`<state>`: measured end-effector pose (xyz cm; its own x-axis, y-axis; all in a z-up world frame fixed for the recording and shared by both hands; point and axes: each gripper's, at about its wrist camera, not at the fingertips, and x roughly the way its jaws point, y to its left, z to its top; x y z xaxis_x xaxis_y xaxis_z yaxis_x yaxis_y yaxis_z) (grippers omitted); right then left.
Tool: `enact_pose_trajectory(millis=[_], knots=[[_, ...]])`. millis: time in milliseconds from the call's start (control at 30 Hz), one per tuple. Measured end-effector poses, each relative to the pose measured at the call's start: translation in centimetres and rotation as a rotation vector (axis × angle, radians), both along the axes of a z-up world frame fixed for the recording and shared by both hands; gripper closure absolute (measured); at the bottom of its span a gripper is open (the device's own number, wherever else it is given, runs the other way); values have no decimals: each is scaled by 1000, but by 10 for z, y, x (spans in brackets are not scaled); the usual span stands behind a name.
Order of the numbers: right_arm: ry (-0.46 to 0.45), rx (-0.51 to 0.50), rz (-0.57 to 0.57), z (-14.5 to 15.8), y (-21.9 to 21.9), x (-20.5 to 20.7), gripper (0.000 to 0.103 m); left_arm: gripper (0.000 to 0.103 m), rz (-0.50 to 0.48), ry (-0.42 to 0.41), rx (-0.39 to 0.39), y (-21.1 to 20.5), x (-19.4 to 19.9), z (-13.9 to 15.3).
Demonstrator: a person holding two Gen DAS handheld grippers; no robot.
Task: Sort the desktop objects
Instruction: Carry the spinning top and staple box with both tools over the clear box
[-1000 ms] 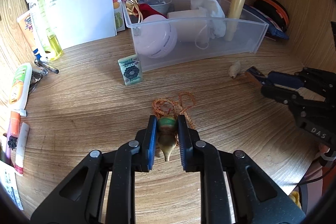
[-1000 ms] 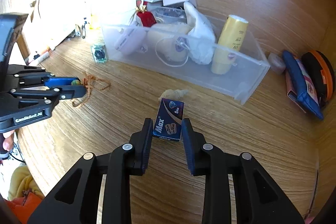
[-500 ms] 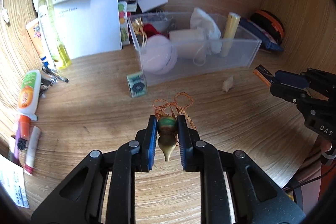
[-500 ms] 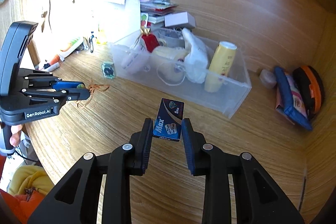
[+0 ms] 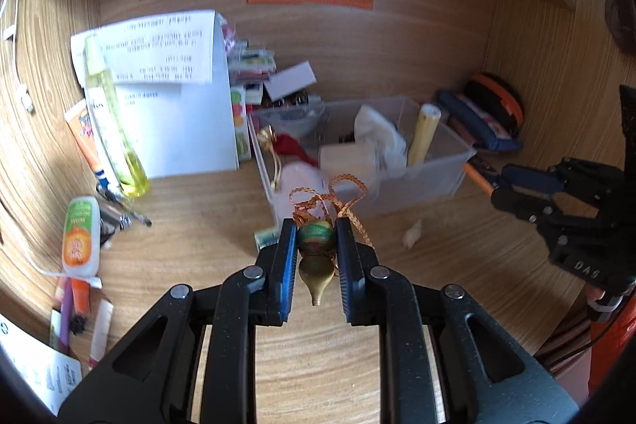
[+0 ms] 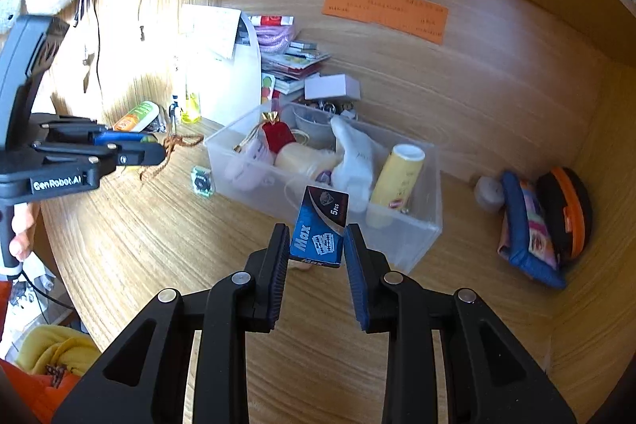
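Observation:
My left gripper (image 5: 317,237) is shut on a small gourd charm (image 5: 316,253) with an orange cord (image 5: 330,199), held up in the air in front of the clear plastic bin (image 5: 429,177). My right gripper (image 6: 316,237) is shut on a blue razor-blade box (image 6: 320,225), held above the desk just before the same bin (image 6: 413,237). The bin holds a red pouch (image 6: 278,136), a white cloth (image 6: 353,150), a yellow tube (image 6: 395,177) and other items. The left gripper also shows in the right wrist view (image 6: 157,153), and the right gripper shows at the right edge of the left wrist view (image 5: 497,185).
A small green packet (image 6: 200,181) and a pale scrap (image 5: 411,237) lie on the desk in front of the bin. Bottles, tubes and pens (image 5: 79,237) crowd the left side. Paper sheets (image 5: 171,86) lean behind. Pouches (image 6: 544,225) lie at the right wall.
Both grippers have lifted well off the desk with their objects and tilted up, so the back wall and its notes now show. The charm's cord has left the desk surface.

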<state>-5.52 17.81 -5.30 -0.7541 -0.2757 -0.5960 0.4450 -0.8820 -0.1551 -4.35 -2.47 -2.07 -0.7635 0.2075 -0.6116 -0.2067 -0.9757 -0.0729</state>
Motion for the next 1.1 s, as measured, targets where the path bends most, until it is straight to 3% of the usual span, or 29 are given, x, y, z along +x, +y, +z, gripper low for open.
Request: enact_pose_trajectory(millis=[233,500,1100], knots=[[18,-12,11,13,-4,-18,77,85,-30,17,69,0,-17,19],[5,-32,13,15,-9,-48,77,85,-27,17,96,2,-47,28],[-64,-22,86,-1,-49,-121,77,85,-29,-69,113,-1,-134,9]])
